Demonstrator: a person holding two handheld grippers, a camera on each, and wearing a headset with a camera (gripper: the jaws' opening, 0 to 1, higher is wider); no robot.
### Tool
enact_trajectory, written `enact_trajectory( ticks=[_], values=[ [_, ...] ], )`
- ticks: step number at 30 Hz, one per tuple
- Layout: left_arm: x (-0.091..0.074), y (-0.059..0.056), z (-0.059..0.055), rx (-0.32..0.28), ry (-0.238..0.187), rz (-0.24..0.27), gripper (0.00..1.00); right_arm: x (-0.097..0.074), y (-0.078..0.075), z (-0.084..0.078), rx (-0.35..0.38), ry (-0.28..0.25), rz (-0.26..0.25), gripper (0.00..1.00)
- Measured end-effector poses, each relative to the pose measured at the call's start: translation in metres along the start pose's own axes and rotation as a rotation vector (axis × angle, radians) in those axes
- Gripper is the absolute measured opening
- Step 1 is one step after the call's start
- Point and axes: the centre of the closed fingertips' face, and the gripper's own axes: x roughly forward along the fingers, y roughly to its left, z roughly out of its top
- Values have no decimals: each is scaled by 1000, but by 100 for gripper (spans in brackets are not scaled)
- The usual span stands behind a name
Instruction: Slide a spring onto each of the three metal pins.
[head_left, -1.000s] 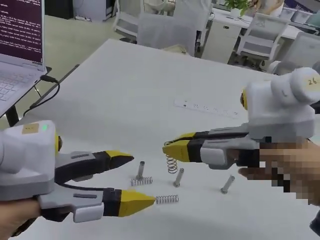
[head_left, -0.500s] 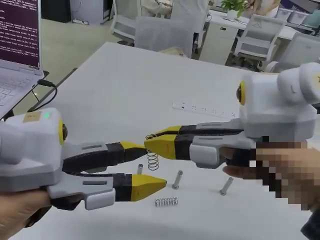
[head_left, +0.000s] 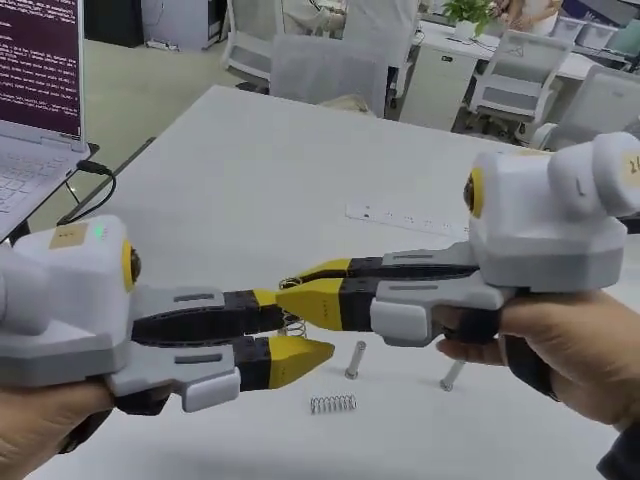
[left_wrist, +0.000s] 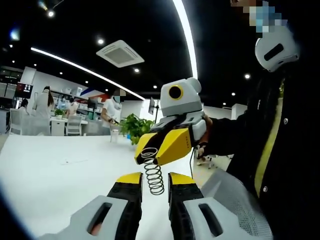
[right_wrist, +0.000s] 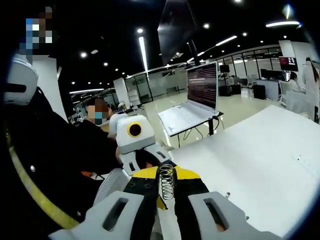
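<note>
My right gripper (head_left: 286, 291) is shut on the top of a small steel spring (head_left: 293, 322), which hangs below its yellow tips. In the left gripper view the spring (left_wrist: 153, 175) dangles from the right gripper (left_wrist: 150, 150) down between the jaws of my left gripper (left_wrist: 156, 177), which stand narrowly apart around it. The left gripper (head_left: 298, 328) meets the right one tip to tip above the table. In the right gripper view the spring (right_wrist: 166, 181) stands between my right gripper (right_wrist: 166, 189) jaws. A loose spring (head_left: 333, 403) and two metal pins (head_left: 355, 360) (head_left: 452, 375) lie on the white table (head_left: 250, 180).
An open laptop (head_left: 35, 100) with a cable (head_left: 95, 190) sits at the left. A white power strip (head_left: 405, 218) lies further back on the table. Office chairs (head_left: 325, 65) stand beyond its far edge.
The right gripper has carried its spring leftward. The left gripper has come up to meet it, its jaws narrowing around the spring's lower end, and now covers the leftmost pin and the spring beside it.
</note>
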Motion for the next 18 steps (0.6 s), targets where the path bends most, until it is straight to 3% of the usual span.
enact_trajectory(
  ticks=[2,11,16,18],
  values=[
    [0,-1,-1,7,6,-3,5,-1,0,0,-8,-1,-3,8],
    [0,-1,-3,13,13,-8,4,-6,0,-3,-20,20,-2,8],
    [0,-2,-4,9,25,-15,3,-9,1,-7,-48,58,1,8],
    [-1,-3,-7,13,40,-19,3,-11,1,-11,-74,96,1,8]
  ],
)
